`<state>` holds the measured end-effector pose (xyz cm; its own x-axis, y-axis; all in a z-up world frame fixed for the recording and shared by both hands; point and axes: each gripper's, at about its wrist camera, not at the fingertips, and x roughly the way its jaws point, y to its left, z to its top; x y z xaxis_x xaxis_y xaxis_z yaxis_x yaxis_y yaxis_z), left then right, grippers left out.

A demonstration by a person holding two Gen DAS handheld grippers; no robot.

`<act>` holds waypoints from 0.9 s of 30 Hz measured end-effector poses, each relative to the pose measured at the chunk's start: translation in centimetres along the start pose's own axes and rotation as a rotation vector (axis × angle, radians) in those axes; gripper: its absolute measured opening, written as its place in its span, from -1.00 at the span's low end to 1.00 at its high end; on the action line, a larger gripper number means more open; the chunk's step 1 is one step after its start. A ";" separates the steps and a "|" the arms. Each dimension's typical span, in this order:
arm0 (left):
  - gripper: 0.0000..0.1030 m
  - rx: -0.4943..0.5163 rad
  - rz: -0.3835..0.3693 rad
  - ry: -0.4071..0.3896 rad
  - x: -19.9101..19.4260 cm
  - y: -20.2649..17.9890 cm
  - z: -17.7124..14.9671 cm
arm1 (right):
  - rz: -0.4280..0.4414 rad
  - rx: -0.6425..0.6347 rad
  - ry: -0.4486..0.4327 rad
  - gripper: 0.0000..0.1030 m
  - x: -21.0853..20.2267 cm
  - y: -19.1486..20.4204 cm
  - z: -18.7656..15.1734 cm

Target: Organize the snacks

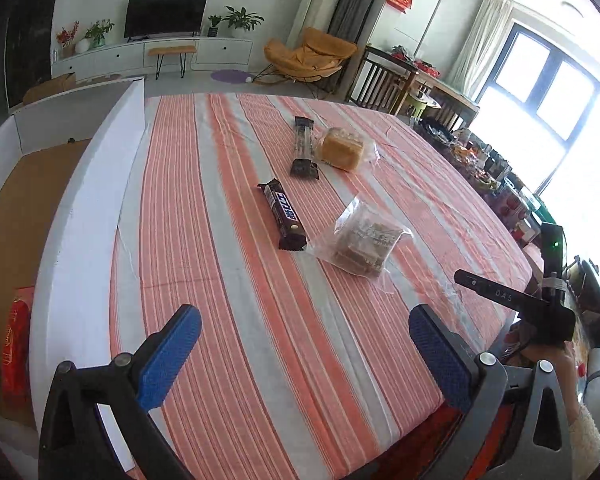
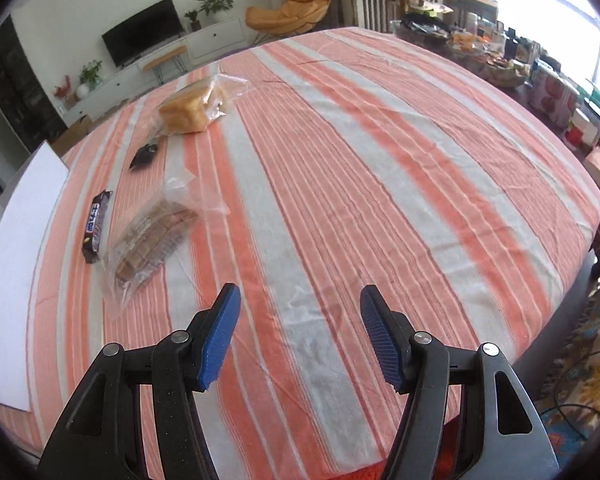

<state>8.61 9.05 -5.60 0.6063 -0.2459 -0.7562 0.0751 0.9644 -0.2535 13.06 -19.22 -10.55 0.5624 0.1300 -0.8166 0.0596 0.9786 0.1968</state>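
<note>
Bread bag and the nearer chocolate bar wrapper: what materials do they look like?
Bread bag: thin clear plastic film, probably; the loaf shows through and the loose end crinkles. Chocolate bar: glossy printed wrapper, likely plastic or foil laminate; it has sheen and crimped ends.

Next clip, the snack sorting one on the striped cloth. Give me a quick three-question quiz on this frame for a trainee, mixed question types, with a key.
1. True or false: the left gripper is clamped on a snack.
2. Which snack lies right beside the dark chocolate bar? A) the golden bread loaf in a bag B) the clear bag of brown biscuits C) a green bottle
3. Fill in: the white box with the cardboard floor stands along the table's ____ edge, seen from the left wrist camera.

Key
1. False: both it and the right gripper hang open over bare striped tablecloth.
2. B
3. left
</note>
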 end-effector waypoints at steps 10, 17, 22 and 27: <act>0.99 0.078 0.269 0.051 10.6 1.9 -0.2 | -0.067 -0.085 0.043 0.32 1.7 1.6 -0.6; 1.00 0.076 0.274 0.035 11.2 2.5 0.0 | -0.091 -0.073 0.054 0.32 1.8 1.1 -0.7; 1.00 0.074 0.271 0.036 11.3 2.5 0.1 | -0.114 -0.086 0.064 0.32 1.9 1.3 -0.8; 1.00 0.074 0.271 0.036 11.3 2.5 0.1 | -0.151 -0.115 0.059 0.32 1.8 1.8 -0.9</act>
<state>15.76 8.69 -14.74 0.5835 0.0198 -0.8119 -0.0277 0.9996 0.0045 13.47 -17.08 -12.13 0.5048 -0.0137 -0.8631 0.0430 0.9990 0.0093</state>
